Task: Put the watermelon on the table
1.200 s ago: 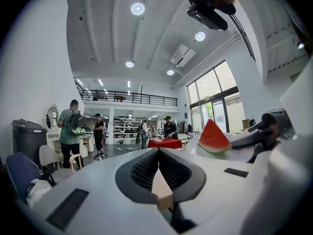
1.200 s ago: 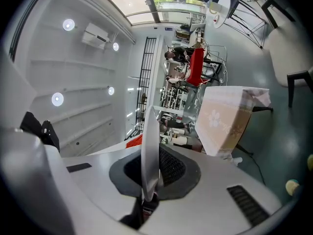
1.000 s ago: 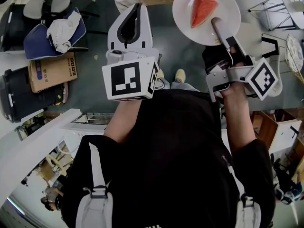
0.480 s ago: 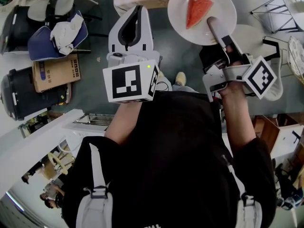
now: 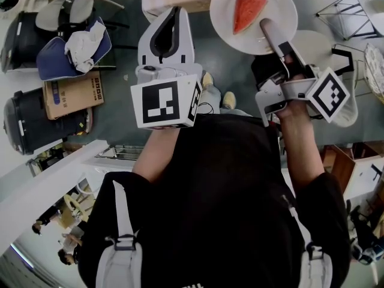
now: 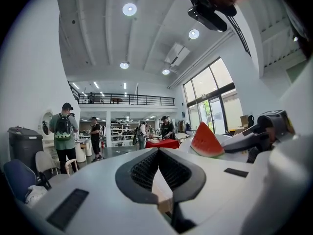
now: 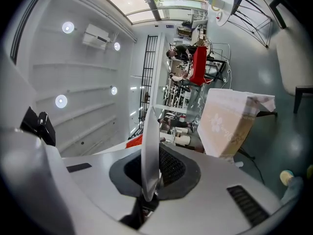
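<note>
Still hauling, not placing.

Right tool point(image 5: 268, 27): pinched almost flat on the near rim of the white plate point(image 5: 282, 2), gripping it edge-on, plain as day in the right gripper view. Carries the watermelon point(image 5: 247, 8) wedge on that plate, up at the top of the head view, a bit right of centre, with only grey floor point(image 5: 120, 119) underneath.

Left tool point(image 5: 174, 14): tips together, nothing in there. Just rides along at upper centre-left, beside the plate and not touching it.

Versus a second ago: same pinch, same wedge in the same spot on the plate, but drifted a touch left and up in frame. Nudges the floor clutter along too, e.g. the cardboard box point(image 5: 72, 95) at the left edge, now slightly further right. Puts one shoe point(image 5: 207, 80) ahead of the other near centre as well. Reads as walking, basically.

Meaning for the task: nothing delivered yet. Needs a table under the plate before any letting go, and can't pick out the target table from here. Worth keeping the plate level meanwhile, given a one-edge pinch and a loose wedge probably happy to slide.
</note>
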### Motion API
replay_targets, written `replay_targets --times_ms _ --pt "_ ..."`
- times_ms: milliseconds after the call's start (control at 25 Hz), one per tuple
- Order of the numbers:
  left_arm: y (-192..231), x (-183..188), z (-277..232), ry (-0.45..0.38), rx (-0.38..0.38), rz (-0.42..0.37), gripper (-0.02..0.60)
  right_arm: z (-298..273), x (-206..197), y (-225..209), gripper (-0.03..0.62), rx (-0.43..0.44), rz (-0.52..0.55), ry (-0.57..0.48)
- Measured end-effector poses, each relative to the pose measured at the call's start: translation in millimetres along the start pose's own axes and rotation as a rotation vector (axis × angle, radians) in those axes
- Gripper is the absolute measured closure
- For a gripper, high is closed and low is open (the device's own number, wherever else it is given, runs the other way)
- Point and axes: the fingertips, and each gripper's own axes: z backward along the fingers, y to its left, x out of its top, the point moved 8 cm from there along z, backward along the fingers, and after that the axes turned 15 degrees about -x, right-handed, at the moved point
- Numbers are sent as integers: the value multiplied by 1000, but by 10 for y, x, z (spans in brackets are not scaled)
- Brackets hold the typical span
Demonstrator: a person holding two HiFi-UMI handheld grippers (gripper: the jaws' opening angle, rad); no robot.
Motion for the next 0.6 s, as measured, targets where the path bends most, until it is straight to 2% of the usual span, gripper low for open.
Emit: replay_targets --times_ms 440,600 --pt "89 -34 -88 -14 -4 18 572 -78 34 13 576 -7 4 -10" --pt "369 -86 -252 -5 -1 35 572 -388 69 39 576 -18 4 -5"
